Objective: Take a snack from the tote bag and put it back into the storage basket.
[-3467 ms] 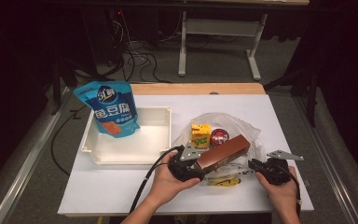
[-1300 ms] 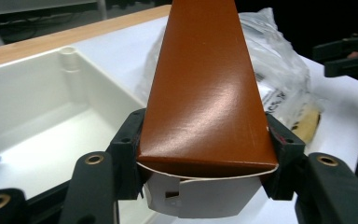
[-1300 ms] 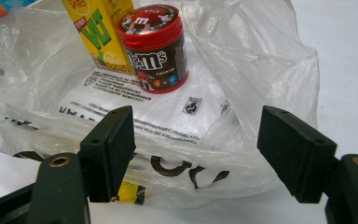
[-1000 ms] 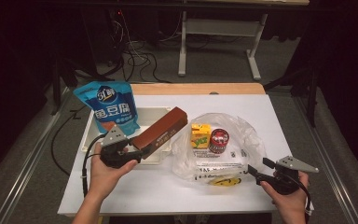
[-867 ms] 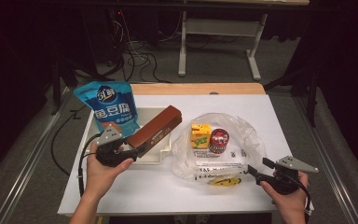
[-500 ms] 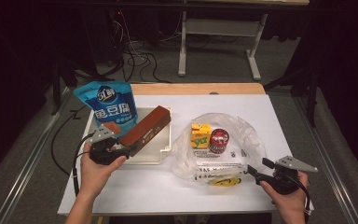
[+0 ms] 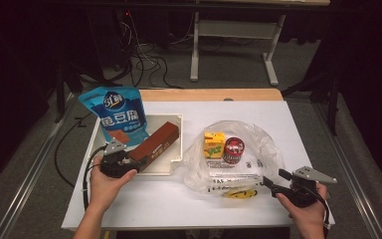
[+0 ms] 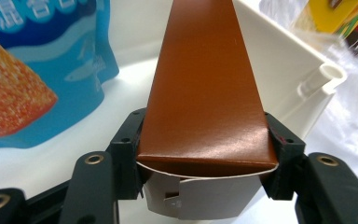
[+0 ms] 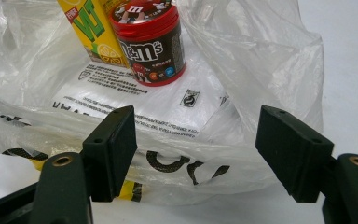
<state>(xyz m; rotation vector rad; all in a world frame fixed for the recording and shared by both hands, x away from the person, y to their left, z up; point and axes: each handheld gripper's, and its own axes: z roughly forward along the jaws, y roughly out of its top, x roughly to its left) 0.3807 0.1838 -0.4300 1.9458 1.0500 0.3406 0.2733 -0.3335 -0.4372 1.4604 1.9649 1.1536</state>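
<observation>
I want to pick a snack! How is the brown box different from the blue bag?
The brown box is long, stiff and plain, while the blue bag is a soft pouch with white writing and a food picture. The box leans tilted over the white tray, clamped in the left gripper; the bag stands upright in the tray, touched by no gripper. Both are at the tray.

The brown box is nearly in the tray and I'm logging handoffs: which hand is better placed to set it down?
Left. The left gripper already clamps the brown box over the white tray; the right gripper waits open at the plastic bag.
</observation>
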